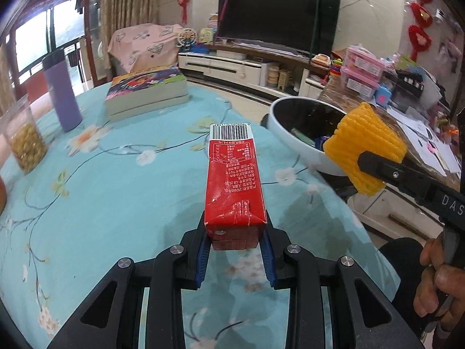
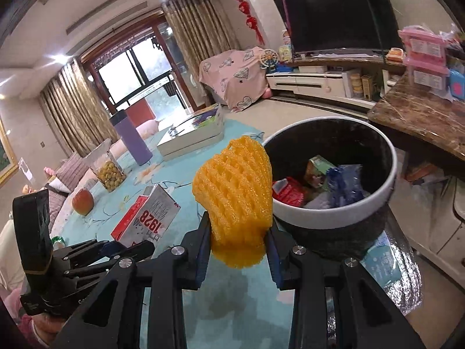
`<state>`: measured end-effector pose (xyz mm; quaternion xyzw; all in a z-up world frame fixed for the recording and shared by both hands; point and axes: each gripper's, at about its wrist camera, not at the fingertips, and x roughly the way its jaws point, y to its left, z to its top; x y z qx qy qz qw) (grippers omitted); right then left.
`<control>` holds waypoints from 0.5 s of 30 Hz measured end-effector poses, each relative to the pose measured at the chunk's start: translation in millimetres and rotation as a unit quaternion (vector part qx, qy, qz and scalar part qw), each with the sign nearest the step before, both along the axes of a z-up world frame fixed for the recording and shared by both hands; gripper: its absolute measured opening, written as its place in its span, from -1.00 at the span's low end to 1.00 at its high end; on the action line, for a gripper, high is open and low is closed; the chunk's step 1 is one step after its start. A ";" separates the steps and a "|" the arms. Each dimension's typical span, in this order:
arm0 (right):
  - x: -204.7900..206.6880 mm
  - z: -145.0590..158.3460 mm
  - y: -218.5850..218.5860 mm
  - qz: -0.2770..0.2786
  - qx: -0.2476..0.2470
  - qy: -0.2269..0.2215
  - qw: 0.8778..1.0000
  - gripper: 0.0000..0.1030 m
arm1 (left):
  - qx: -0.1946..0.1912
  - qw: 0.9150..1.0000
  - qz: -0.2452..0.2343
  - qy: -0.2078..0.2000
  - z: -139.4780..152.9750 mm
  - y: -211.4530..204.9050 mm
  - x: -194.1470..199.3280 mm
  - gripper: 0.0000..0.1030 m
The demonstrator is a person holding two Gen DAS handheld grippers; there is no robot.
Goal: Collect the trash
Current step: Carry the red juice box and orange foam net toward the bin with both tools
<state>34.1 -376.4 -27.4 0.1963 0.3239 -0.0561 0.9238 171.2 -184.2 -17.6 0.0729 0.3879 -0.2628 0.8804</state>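
Here, left tool (image 1: pixel 235 232) clamping red carton (image 1: pixel 232 180), right tool (image 2: pixel 238 241) clamping yellow foam net (image 2: pixel 235 186), bin (image 2: pixel 334 218) holding wrappers (image 2: pixel 345 183).

A red cardboard milk carton (image 1: pixel 232 180) with a white barcoded end hangs over the bench's turquoise cloth with white blossoms and thin dark twigs (image 1: pixel 116 192). To the right, an orange-yellow foam net sleeve (image 2: pixel 237 186) nears a black-lined white-rimmed round bin (image 2: pixel 375 203). Far left stands a lilac tumbler (image 1: pixel 62 93).
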 end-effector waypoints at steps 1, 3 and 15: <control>-2.2 0.1 -2.2 -0.003 0.000 0.000 1.000 -0.34 | 0.002 1.000 -0.003 0.000 0.7 -2.1 -0.8 -0.43; -5.6 0.0 -5.8 -0.006 0.002 0.001 1.000 -0.34 | 0.005 1.000 -0.008 -0.001 0.9 -7.6 -3.0 -0.43; -15.8 3.7 -26.0 -0.025 0.008 0.003 1.000 -0.34 | 0.014 1.000 -0.023 -0.003 1.8 -32.2 3.3 -0.43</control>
